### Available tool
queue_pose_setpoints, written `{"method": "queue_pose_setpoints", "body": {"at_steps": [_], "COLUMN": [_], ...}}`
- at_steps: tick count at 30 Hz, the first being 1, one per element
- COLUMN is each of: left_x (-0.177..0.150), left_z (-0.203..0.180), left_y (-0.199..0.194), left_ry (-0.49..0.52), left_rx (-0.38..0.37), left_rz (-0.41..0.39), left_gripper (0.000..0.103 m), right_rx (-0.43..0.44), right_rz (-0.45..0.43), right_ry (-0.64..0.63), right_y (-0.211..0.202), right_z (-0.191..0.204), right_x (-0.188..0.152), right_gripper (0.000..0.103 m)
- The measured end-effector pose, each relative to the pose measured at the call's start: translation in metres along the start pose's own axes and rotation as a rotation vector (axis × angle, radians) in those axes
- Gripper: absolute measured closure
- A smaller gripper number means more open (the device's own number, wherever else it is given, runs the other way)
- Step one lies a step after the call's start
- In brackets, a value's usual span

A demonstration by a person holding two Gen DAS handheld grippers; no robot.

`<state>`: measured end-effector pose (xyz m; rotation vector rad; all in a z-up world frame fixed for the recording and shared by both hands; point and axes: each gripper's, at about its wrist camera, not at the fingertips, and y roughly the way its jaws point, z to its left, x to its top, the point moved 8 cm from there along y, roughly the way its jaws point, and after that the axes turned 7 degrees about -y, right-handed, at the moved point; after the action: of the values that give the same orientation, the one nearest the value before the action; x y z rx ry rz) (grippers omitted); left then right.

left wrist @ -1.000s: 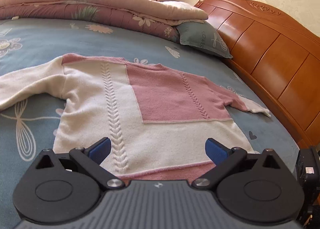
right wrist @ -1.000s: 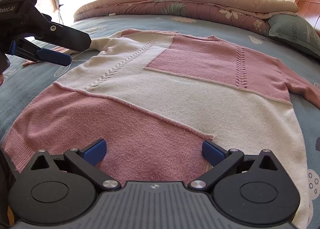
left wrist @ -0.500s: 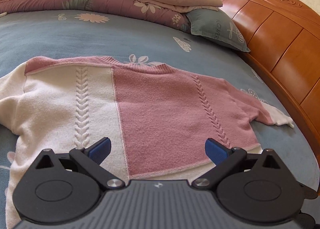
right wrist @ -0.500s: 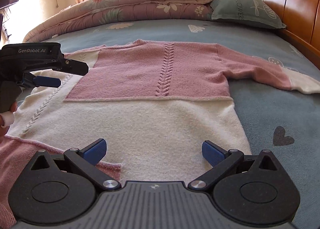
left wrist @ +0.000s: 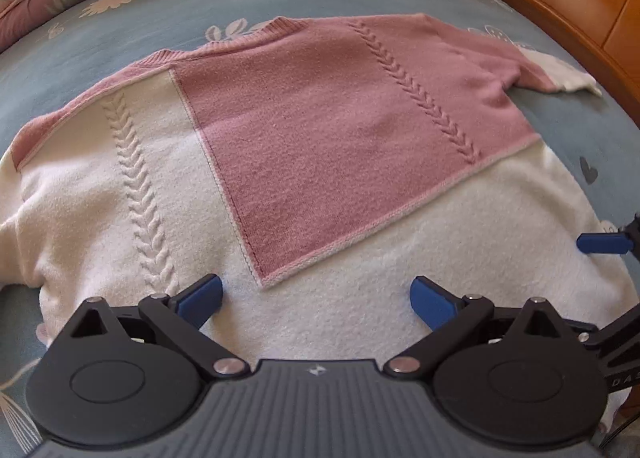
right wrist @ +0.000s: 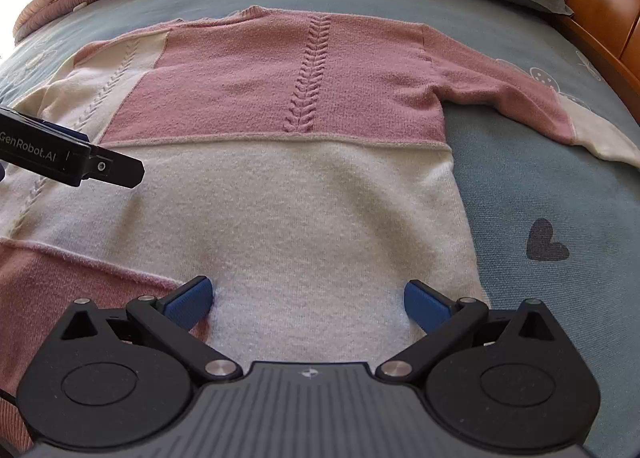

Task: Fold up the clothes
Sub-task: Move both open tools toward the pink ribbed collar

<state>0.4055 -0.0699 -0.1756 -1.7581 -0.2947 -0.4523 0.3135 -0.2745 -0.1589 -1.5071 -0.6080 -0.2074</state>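
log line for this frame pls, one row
stage: pre-grasp | sweater: flat on bed, unfolded | left gripper: open, over white panel | right gripper: open, near hem | holding: nothing

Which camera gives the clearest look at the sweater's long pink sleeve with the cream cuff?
The right wrist view: the pink knitted sleeve with the cream cuff lies full length on the blue bedsheet, shoulder to cuff. The left wrist view squeezes that sleeve into its upper right corner, foreshortened.

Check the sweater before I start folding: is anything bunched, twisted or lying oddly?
Nothing stands out. The sweater lies flat on the bedsheet, its pink-and-cream sleeve stretched out sideways. Both the left gripper and right gripper are open above it.
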Motion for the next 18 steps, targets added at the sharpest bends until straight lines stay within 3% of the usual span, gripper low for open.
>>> {"method": "queue_pose_setpoints", "body": {"at_steps": [6,9,13,15,18], "left_x": [-0.007,-0.003,0.002,0.004,0.007], "left_z": [-0.007,-0.006,-0.004,-0.004,-0.002], "left_y": [0.003,0.005,0.008,0.010,0.012], "left_ry": [0.156,0.087,-0.012,-0.061,-0.134], "left_rx": [0.043,0.076,0.121,0.144,0.177], "left_rz": [0.093,0.095,0.094,0.094,0.094], "left_gripper": [0.001,0.000,0.000,0.000,0.000], "right_rx": [0.057,0.129,0.303,0.390,0.439], "right_rz": [0.197,0.261,0.141,0.170,0.183], "right_ry": [-0.040,-0.167,-0.299,-0.329,-0.341], "right_y": [-0.017,-0.020,-0.028,-0.020,-0.013], "right_z": [0.004,0.010,0.013,0.012,0.002], "right_x": [-0.027,-0.031,-0.004,-0.002,-0.009], "right_gripper": [0.000,0.000,0.000,0.000,0.000]}}
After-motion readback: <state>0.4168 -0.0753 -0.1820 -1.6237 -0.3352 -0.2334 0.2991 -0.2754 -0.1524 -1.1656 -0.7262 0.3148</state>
